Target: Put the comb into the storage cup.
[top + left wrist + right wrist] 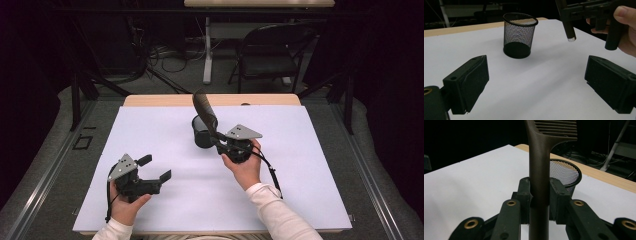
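Presently, the right gripper (539, 200) clamps a dark slotted spatula (539, 170) upright beside the round black mesh cup (519, 35). The left gripper (155, 168) rests near-left, jaws wide and empty.

white sheet (165, 140) on wooden table (150, 100); folding chair (272, 52) behind; floor cables (170, 60)

Table sheet (165, 200) brightly lit from above; surroundings dark; soft shadows; slight blur throughout.

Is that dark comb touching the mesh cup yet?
Apart. In the left gripper view the comb, in the right claw, hangs clear of the mesh cup.
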`<state>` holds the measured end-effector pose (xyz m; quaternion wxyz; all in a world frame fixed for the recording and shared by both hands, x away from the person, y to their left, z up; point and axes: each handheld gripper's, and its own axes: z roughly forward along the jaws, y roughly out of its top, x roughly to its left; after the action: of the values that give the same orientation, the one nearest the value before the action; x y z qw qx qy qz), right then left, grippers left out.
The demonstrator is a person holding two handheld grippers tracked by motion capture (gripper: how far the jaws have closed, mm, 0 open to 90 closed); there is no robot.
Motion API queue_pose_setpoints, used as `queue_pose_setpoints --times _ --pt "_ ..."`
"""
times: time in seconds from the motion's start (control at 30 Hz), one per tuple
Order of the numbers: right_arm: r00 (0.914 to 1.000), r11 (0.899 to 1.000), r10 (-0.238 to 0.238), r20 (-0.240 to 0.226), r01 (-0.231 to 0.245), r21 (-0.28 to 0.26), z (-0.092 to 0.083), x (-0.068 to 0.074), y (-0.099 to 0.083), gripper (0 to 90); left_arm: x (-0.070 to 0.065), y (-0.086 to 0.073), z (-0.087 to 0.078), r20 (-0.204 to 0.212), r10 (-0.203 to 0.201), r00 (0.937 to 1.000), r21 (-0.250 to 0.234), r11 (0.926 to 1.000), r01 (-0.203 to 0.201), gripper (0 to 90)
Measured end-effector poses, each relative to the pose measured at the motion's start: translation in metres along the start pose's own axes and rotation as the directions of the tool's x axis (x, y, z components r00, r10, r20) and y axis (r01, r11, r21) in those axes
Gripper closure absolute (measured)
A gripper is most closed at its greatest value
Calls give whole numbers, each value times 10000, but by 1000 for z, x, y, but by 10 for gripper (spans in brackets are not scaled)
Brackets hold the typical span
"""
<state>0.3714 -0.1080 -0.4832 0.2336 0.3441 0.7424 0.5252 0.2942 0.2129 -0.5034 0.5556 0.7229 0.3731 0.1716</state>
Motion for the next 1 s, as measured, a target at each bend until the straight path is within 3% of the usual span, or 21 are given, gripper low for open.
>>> queue_pose_setpoints --times 0.57,1.0 --pt "9997 9996 239 36 -239 -167 2 -1 -4 726 -2 40 26 -123 77 9999 56 10000 -76 80" --pt "9997 9992 112 219 -104 -380 -1 -2 -4 726 7 70 35 10 -517 9987 -656 9965 516 115"
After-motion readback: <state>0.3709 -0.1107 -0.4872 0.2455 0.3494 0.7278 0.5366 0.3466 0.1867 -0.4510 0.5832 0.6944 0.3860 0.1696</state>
